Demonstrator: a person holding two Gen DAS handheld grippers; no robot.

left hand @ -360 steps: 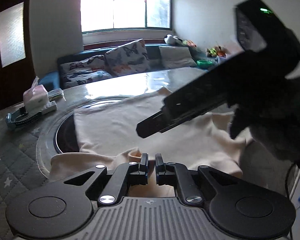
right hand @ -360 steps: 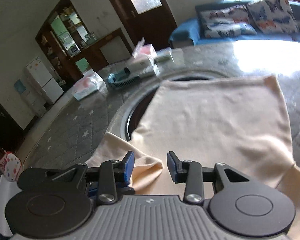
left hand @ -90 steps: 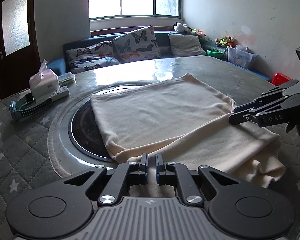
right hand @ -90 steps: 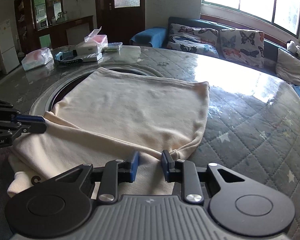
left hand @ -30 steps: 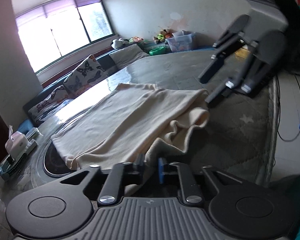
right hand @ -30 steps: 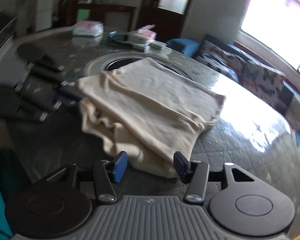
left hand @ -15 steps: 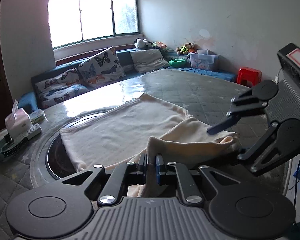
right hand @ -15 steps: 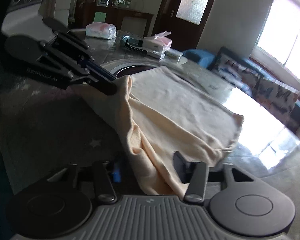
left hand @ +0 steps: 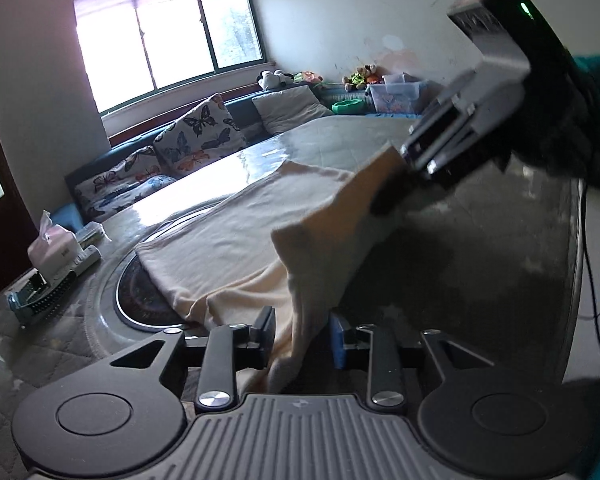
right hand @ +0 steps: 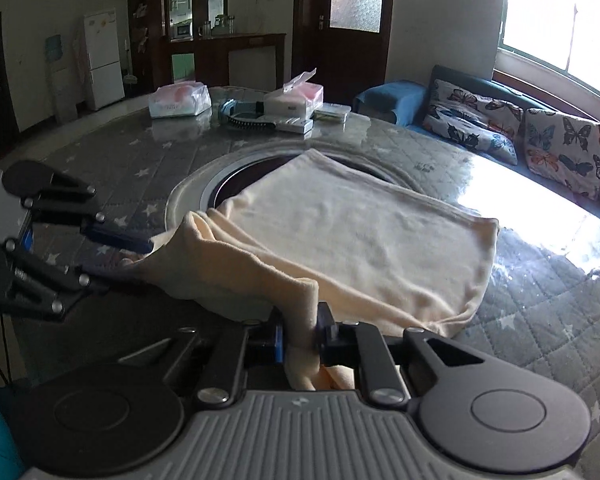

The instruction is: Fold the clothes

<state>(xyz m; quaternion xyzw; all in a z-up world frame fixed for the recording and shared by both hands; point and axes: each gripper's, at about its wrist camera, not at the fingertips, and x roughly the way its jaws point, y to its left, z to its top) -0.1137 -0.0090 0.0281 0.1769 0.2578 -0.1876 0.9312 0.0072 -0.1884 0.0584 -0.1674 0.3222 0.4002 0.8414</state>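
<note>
A cream garment (left hand: 236, 236) lies partly folded on the round table (left hand: 480, 248), its far part flat over the dark centre disc (left hand: 136, 300). It also shows in the right wrist view (right hand: 360, 236). My left gripper (left hand: 302, 332) is open, and a hanging fold of the garment passes loosely between its fingers. My right gripper (right hand: 300, 334) is shut on the garment's near edge and lifts it off the table. In the left wrist view the right gripper (left hand: 396, 184) holds the raised corner. In the right wrist view the left gripper (right hand: 112, 256) sits at the lifted fold's left end.
Tissue boxes (right hand: 294, 100), a plastic pack (right hand: 180, 104) and a blue-grey brush (right hand: 244, 118) sit at the table's far side. A sofa with butterfly cushions (right hand: 512, 128) runs beneath the window. A cable (left hand: 596, 264) hangs past the table's right edge.
My left gripper has opened and let go of the garment. My right gripper has shut on the near edge and raised it, so the fold now hangs between the two grippers.
</note>
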